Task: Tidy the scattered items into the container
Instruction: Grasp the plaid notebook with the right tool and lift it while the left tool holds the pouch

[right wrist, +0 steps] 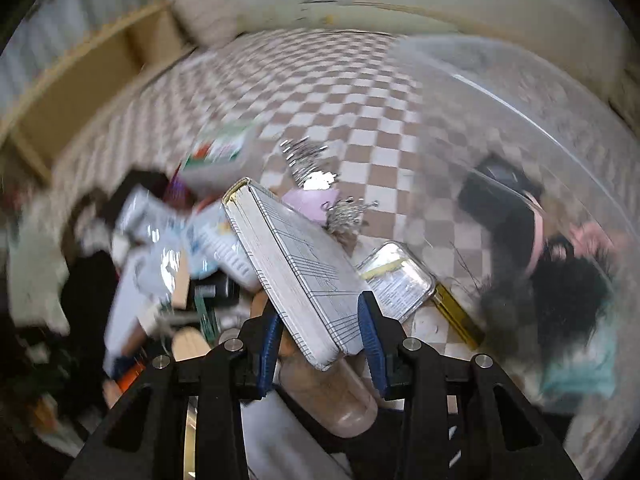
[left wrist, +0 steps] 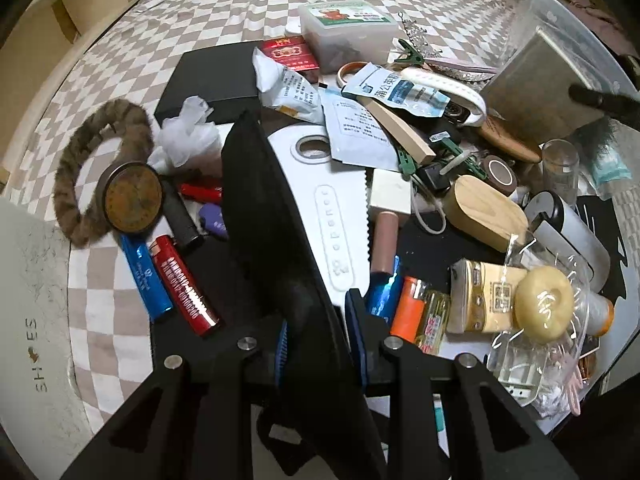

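Observation:
In the left wrist view my left gripper [left wrist: 316,316] is shut on a black, leaf-shaped fabric piece [left wrist: 260,200], which hangs over the heap of scattered items. Under it lies a white board with a toothed edge [left wrist: 344,208]. The clear plastic container [left wrist: 560,20] stands at the upper right. The right wrist view is blurred by motion. There my right gripper [right wrist: 318,306] is shut on a white notebook with a lined cover and gilt edge [right wrist: 296,256], held tilted above the heap. The clear container [right wrist: 500,120] is to its right, with a black furry thing [right wrist: 568,284] inside.
On the checked bedcover [left wrist: 120,60] lie a furry hoop [left wrist: 80,168], a round tin [left wrist: 134,200], red [left wrist: 184,284] and blue [left wrist: 146,280] tubes, an orange lighter [left wrist: 408,308], a wooden block [left wrist: 488,212] and a lidded white box [left wrist: 344,28]. A wooden shelf [right wrist: 80,92] runs along the far left.

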Available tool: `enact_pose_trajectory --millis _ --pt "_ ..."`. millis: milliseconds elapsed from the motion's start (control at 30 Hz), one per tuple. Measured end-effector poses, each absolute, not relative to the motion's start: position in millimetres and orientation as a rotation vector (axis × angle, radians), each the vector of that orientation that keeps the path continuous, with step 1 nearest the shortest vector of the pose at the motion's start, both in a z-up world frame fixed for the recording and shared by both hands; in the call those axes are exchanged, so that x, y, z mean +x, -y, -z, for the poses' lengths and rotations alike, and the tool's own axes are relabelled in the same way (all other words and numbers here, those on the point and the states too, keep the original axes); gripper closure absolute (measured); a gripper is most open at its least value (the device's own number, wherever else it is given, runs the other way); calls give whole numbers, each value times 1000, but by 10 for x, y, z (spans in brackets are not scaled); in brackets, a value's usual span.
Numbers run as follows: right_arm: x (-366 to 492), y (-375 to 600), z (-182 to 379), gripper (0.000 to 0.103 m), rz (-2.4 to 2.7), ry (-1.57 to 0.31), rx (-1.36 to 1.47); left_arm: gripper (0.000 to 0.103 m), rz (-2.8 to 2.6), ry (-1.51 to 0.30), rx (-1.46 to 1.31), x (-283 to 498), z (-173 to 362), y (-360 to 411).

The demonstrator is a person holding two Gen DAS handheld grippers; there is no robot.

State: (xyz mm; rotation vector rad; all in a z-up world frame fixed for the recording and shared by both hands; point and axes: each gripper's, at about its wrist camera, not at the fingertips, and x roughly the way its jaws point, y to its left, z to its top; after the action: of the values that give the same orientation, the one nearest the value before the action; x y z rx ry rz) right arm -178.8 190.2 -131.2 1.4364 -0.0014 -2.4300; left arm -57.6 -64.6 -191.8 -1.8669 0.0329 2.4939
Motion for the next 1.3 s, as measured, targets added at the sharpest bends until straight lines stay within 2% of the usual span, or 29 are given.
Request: enact_pose_trajectory --millis 200,367,500,567,633,733,933,1300 --pt "-1949 -1918 1325 65 2454 38 1436 74 -2497 -63 -1885 -631 1974 616" --pt "-2090 -1757 1542 65 2488 -74 1494 71 -2497 -70 -1932 -668 2076 677" --pt "-2168 -1704 1598 65 2510 -114 1490 70 -2484 -9 -1939 -695 2136 757" --pt "-2196 -1704 1594 66 2529 -101 1484 70 -2473 31 -1939 -704 2133 798" --pt "-2217 -1715 1574 73 2552 -83 1472 76 -2459 67 -1942 -711 2131 845" --pt "-2237 -1720 1531 79 2544 -29 1456 78 -2450 94 -1936 -705 2109 895" --pt "-2221 -1667 1497 80 2538 -22 1441 82 -2464 140 -1876 -679 1976 931" --pt "-2096 -1867 1264 82 2546 133 1404 82 -2532 272 -1709 -645 1504 981"
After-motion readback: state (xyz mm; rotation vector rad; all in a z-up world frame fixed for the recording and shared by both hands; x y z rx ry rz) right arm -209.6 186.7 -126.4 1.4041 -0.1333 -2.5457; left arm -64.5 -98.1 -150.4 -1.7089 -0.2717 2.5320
